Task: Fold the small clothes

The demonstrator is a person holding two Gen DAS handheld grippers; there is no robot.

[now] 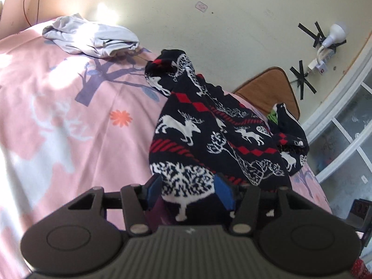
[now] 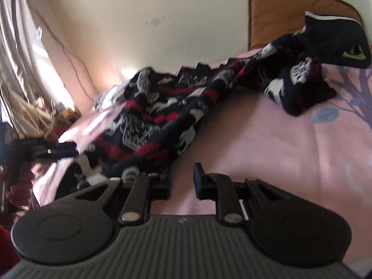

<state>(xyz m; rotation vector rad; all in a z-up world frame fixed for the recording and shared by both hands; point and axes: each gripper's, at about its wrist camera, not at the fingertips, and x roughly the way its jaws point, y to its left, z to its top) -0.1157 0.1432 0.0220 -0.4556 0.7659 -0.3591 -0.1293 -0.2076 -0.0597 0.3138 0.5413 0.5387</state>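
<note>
A navy knit garment with white reindeer and red diamonds (image 1: 209, 130) lies crumpled on the pink bedsheet (image 1: 58, 116). My left gripper (image 1: 189, 193) has its blue-padded jaws around the garment's near edge, and the cloth rises from between them. In the right wrist view the same garment (image 2: 167, 111) stretches from lower left to upper right across the bed. My right gripper (image 2: 182, 181) is open and empty just above the sheet, beside the garment's near edge. The left gripper (image 2: 58, 151) shows at the left of that view.
A crumpled white garment (image 1: 93, 37) lies at the bed's far side. A dark garment with green trim (image 2: 334, 41) lies near the brown headboard cushion (image 2: 290, 7). A wall lamp and taped cables (image 1: 325, 46) are on the wall. Curtains (image 2: 18, 46) hang at left.
</note>
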